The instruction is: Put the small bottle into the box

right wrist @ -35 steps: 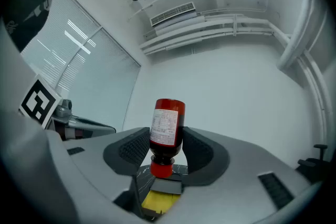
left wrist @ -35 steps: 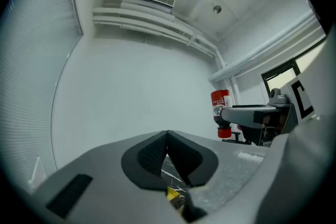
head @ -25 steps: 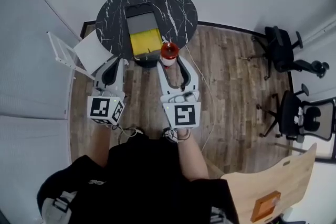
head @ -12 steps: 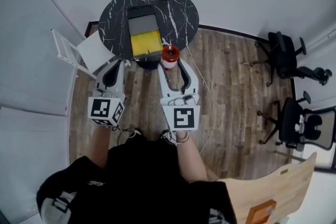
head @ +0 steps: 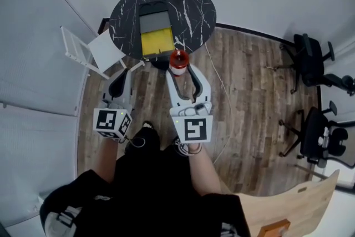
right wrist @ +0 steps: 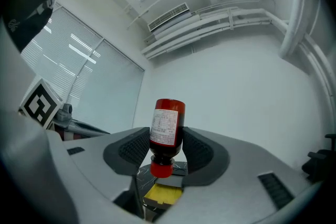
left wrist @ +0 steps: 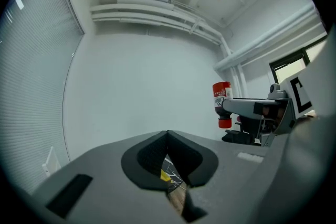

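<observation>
right gripper (head: pixel 181 67) is clamped on the small bottle (head: pixel 178 60), cap down, jaws mid-wide around its body. grip looks the same as a second ago. bottle is in the air over the floor, just off the near edge of the desk (head: pixel 191 14), near the box (head: pixel 155 41) and off its right front corner. box sits open on the desk, nothing in the yellow part that i can see. what changed: left gripper (head: pixel 118 81) has backed away from the desk edge, jaws together, nothing in them. the right one has barely moved relative to the box. so carry phase, not placed yet. my read: next is forward and left over the opening, then let go.
</observation>
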### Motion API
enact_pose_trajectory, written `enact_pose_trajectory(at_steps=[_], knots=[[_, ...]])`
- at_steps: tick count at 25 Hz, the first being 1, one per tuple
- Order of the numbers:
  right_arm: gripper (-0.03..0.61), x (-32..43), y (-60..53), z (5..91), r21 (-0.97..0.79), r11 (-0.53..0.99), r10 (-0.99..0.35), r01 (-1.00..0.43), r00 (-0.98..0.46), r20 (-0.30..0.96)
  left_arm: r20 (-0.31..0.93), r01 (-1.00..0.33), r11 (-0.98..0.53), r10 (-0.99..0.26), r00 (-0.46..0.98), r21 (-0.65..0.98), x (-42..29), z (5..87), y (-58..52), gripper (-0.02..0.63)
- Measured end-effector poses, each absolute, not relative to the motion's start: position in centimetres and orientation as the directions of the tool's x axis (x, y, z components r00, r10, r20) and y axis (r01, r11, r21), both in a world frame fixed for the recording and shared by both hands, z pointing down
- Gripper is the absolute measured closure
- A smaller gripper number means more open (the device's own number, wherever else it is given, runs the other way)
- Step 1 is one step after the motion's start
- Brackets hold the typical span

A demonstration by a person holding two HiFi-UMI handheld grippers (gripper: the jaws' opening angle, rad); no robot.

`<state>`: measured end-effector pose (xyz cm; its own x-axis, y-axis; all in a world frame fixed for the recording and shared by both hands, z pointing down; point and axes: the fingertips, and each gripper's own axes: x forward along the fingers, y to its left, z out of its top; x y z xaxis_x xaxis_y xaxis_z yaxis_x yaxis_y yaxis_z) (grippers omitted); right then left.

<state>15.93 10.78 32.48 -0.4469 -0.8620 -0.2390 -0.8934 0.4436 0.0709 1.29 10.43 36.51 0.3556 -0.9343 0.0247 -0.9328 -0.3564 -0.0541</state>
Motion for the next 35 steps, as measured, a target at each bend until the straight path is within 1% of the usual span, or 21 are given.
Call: enact_pose_trajectory(at_steps=[5,11,18,26,30,35], knots=[[0.394,16.0,9.7,33.0,0.104,0.444,-0.863,-0.890,-0.456,-0.216,0.029,-0.930,-0.366,-0.931,0.365,-0.038,1.9,37.1,9.0,0.617],[0.394,15.4,7.7,33.4,0.093,0.446,-0.868,-0.890,-0.456,-0.195,0.036,-0.928,-0.371,-0.928,0.371,-0.010,1.3,38.1,6.8,0.617],[0.394,11.5,3.5,33.2,0.125,0.465,-0.861,-0.877,-0.480,-0.168,0.059,-0.927,-0.374,-0.925,0.375,0.031,-3.3,38.9,3.1,0.617],[0.394,5.7,-2.8,35.0,0.158,0.451,-0.876,-0.879,-0.469,-0.110,0.083,-0.895,-0.441,-0.892,0.445,0.063,-7.8,41.0,-3.3,0.617],[0.394,3.1,-5.6,36.4,0.147,0.428,-0.893,-0.892,-0.442,-0.084,0.094,-0.874,-0.480,-0.869,0.485,0.074,-10.2,42.1,-6.0,0.617],[0.394,1.5,-7.5,36.6,0.151,0.385,-0.915,-0.911,-0.398,-0.066,0.107,-0.840,-0.538,-0.834,0.542,0.069,-11.7,42.2,-8.0,0.617]])
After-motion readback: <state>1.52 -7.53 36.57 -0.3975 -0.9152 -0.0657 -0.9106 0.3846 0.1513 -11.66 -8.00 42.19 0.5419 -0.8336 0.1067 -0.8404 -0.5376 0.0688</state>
